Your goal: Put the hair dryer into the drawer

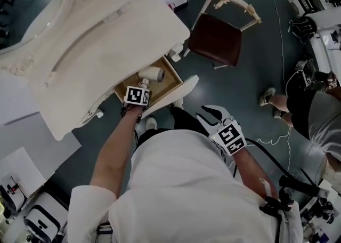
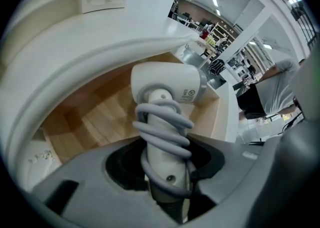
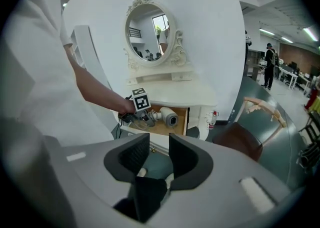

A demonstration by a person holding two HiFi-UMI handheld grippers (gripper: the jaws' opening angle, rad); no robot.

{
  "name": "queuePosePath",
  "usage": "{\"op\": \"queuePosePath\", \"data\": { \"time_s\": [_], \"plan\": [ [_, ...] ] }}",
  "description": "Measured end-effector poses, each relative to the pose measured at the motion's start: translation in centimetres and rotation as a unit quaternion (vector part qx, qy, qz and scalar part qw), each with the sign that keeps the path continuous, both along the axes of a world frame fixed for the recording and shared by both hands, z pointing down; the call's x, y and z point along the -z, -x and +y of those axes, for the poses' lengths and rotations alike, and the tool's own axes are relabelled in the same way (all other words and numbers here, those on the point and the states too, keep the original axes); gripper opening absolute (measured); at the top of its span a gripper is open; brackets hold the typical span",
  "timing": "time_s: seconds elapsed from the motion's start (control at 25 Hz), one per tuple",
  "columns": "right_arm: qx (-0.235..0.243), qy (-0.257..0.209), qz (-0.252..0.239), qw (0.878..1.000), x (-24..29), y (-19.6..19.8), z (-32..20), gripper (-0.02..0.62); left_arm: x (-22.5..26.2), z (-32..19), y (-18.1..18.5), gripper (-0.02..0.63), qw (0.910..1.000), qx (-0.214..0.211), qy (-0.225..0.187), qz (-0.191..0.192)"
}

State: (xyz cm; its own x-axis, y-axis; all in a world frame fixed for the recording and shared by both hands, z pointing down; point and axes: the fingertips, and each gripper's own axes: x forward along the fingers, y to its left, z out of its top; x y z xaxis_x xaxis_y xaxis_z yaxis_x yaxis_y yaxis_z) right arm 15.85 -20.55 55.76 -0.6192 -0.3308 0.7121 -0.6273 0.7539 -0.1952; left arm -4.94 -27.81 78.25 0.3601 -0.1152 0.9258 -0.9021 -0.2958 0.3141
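Obs.: The left hand-held gripper (image 2: pixel 167 174) is clamping the hair dryer (image 2: pixel 167 84) by its handle, with the jaws closed around both the handle and the grey cord (image 2: pixel 162 122) coiled round it. The dryer is hanging inside the open drawer (image 2: pixel 100 117) of the white dressing table (image 1: pixel 90 50), just under the worktop's edge. I cannot tell whether it is touching the wooden bottom. The right hand-held gripper (image 3: pixel 152 159) is hovering back near the person's body, well apart from the drawer, with its jaws standing apart and nothing between them.

Risks (judgement):
- The cord is lying under the pads, so a loop is likely to snag on a jaw at release and drag the dryer back out.
- The coil is looking loose at the top. It may unwind and spill over the drawer front.
- The head is sitting close beneath the worktop lip, so lifting carelessly could knock it.
- If left propped up, the dryer may be blocking the drawer from closing.

Appearance: The dryer has a white body and a short fat barrel with a small label on its side. There is a screw near the handle's foot.
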Motion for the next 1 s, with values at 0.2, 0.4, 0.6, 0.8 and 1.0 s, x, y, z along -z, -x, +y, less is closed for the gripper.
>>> {"op": "queuePosePath", "data": {
  "time_s": [0.2,0.4,0.6,0.8,1.0],
  "plan": [
    [0.029,0.01,-0.005,1.0,-0.5,-1.4,-2.8,0.123,-1.0,-3.1,-1.1,0.196,0.9996,0.018,-0.014,-0.015],
    [0.041,0.013,-0.002,0.999,-0.7,-1.9,-3.1,0.12,-1.5,-3.6,-0.1,0.196,0.9978,0.028,-0.047,-0.039],
    [0.043,0.023,-0.001,0.999,-1.2,-3.7,-5.5,0.12,-2.9,-4.8,0.0,0.196,0.9959,0.04,-0.051,-0.064],
    [0.05,0.03,-0.003,0.998,-1.9,-4.7,-7.0,0.119,-4.2,-5.3,-1.2,0.198,0.9956,0.03,-0.055,-0.069],
    [0.056,0.028,-0.006,0.998,-2.1,-4.4,-8.0,0.119,-4.9,-5.2,-1.0,0.199,0.9953,0.016,-0.044,-0.085]
  ]
}}
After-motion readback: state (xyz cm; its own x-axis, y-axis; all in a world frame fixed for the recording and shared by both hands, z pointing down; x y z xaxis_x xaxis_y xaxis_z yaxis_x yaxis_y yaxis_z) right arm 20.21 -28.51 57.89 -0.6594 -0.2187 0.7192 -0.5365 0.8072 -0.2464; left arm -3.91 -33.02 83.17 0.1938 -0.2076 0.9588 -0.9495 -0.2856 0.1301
